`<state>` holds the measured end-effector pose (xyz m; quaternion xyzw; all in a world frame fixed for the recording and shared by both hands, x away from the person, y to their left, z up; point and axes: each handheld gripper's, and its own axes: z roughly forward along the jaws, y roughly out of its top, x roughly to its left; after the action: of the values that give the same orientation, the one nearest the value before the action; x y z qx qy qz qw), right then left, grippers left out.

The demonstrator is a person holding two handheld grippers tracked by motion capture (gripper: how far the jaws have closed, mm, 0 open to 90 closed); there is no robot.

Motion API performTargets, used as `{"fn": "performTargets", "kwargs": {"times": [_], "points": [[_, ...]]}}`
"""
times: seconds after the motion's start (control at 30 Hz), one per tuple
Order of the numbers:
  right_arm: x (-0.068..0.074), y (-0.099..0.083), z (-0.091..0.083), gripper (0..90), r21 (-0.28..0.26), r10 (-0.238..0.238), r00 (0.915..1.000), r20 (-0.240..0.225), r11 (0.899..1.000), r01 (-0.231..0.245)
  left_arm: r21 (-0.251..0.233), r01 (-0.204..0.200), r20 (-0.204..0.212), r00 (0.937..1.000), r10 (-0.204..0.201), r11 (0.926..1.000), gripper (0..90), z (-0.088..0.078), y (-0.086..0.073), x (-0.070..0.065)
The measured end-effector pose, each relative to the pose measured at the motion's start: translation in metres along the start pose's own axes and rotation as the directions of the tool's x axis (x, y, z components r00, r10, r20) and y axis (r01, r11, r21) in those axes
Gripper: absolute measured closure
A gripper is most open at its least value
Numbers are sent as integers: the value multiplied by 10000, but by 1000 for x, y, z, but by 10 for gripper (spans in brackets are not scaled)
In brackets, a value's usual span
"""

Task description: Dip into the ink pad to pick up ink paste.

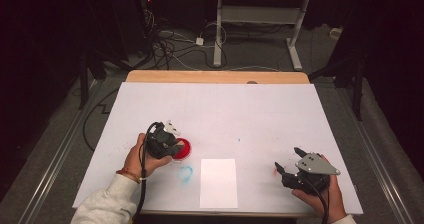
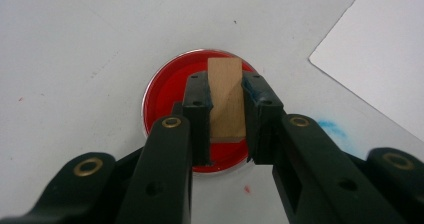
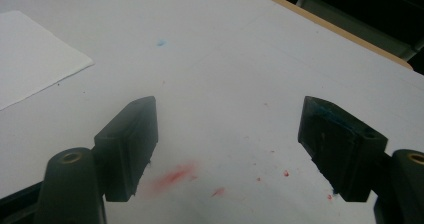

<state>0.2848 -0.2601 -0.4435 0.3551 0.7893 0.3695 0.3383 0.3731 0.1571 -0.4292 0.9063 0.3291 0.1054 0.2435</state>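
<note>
Dish (image 1: 184, 148) on worktop (image 1: 250, 109), left of centre. Block (image 2: 226, 96) over dish, between left claw (image 2: 227, 119) jaws. Sheet (image 1: 218, 182) right of dish, at near edge. Right claw (image 1: 289, 162) right of sheet, over worktop.

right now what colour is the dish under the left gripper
Red. The dish shows best in the left gripper view, beneath the gripper shut on a tan block.
</note>
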Motion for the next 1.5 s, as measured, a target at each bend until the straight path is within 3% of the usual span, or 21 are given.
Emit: {"fn": "performTargets", "kwargs": {"times": [0.23,0.5,0.67,1.13,1.23,1.33,1.5], "points": [[0,0,1,244,63,-90,10000,-19,9999,90,499,-83,-236,9997,95,9987,735,12,-1,1],[1,0,1,244,100,-73,10000,-14,9999,73,678,15,-114,9999,-8,9977,737,14,-1,3],[2,0,1,243,107,-66,10000,-24,9999,66,628,186,113,9997,-194,9978,737,15,-2,7],[2,0,0,243,-15,-27,10000,56,10000,28,592,269,180,9994,-280,9979,737,14,-3,8],[2,1,0,244,-74,-87,9999,64,9999,87,622,137,-114,9999,-130,9980,737,12,0,6],[2,1,0,244,-67,-92,9999,56,9999,92,140,208,88,9997,-209,9997,736,5,1,7],[1,0,-1,244,-40,-46,10000,20,10000,46,-568,191,-57,9998,-194,9982,736,-13,5,5]]}}
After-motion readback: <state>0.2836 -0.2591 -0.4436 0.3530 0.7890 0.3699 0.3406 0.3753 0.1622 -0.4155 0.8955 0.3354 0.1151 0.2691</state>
